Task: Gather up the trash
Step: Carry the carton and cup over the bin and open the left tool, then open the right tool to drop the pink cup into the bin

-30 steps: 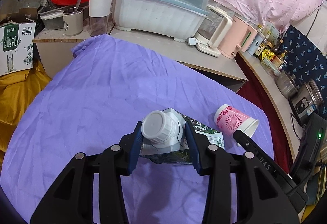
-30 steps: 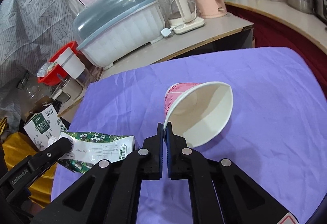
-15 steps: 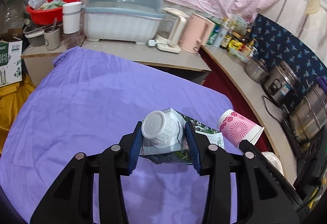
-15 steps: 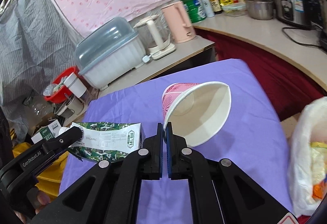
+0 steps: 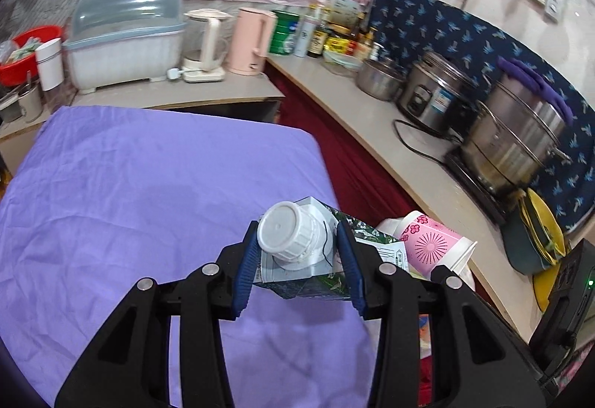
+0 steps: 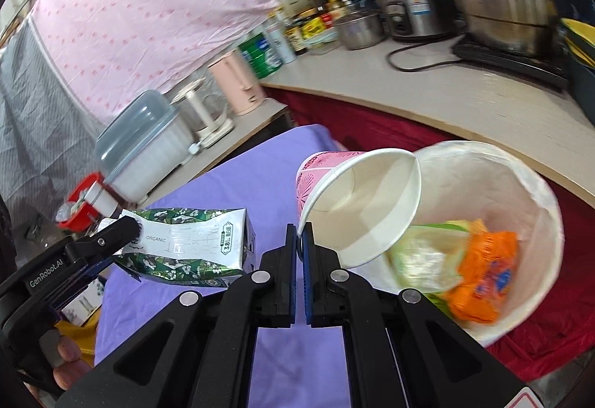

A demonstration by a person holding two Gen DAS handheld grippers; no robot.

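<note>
The green-patterned milk carton with white screw cap point(image 5: 297, 251) is being clamped at its top by the left gripper point(image 5: 297, 259). The pink flowered paper cup point(image 6: 357, 203) is being pinched by its rim in the right gripper point(image 6: 299, 251), overhanging the white-lined waste bin point(image 6: 520, 192). Judged: each item should be centred over that bin before it is let go. The purple-clothed table point(image 6: 241, 185) beside the bin is presenting no obstruction.

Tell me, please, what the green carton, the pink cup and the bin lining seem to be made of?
Green carton: printed coated paperboard, slightly glossy, with creased folds and a ribbed white plastic cap.
Pink cup: thin paper, matte white inside, with a rolled rim that is squeezed oval.
Bin lining: probably thin white plastic film; it looks crinkled and slightly translucent.
</note>
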